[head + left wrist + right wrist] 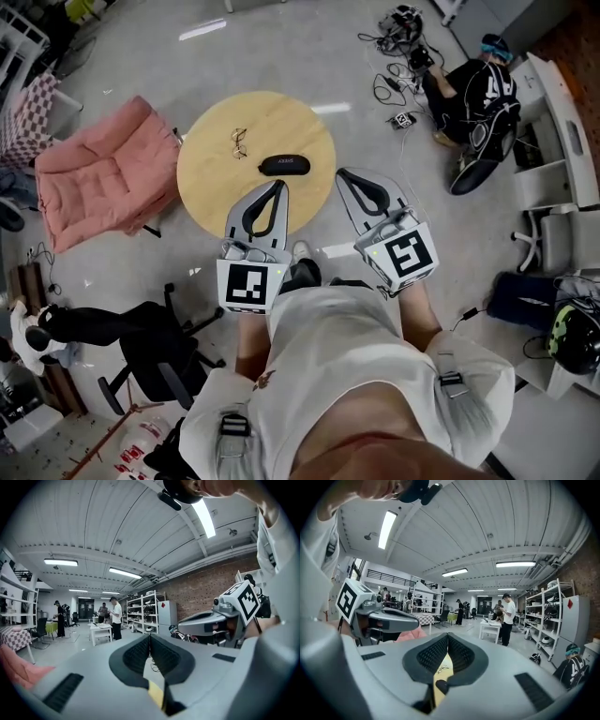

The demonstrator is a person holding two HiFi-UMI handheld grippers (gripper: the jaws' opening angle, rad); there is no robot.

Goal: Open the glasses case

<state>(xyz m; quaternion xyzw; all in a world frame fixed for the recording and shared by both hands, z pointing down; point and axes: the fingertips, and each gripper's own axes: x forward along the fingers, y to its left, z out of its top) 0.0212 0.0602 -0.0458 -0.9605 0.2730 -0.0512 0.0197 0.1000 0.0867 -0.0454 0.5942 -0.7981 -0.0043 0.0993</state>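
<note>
A round wooden table [216, 192] holds a black glasses case [284, 165] and, left of it, a pair of wire glasses [239, 142]. My left gripper [279, 184] hovers over the table's near edge just short of the case, jaws shut and empty. My right gripper [341, 172] is off the table's right edge, level with the case, also shut and empty. In the left gripper view the left gripper [150, 637] has its pads meeting. In the right gripper view, below the right gripper [447, 635], the glasses [443, 668] and one end of the case [441, 686] show.
A pink cushioned chair [94, 173] stands left of the table, a black office chair [155, 352] near left. A person [478, 94] sits on the floor at the far right among cables [394, 89]. White shelving [562, 159] lines the right side.
</note>
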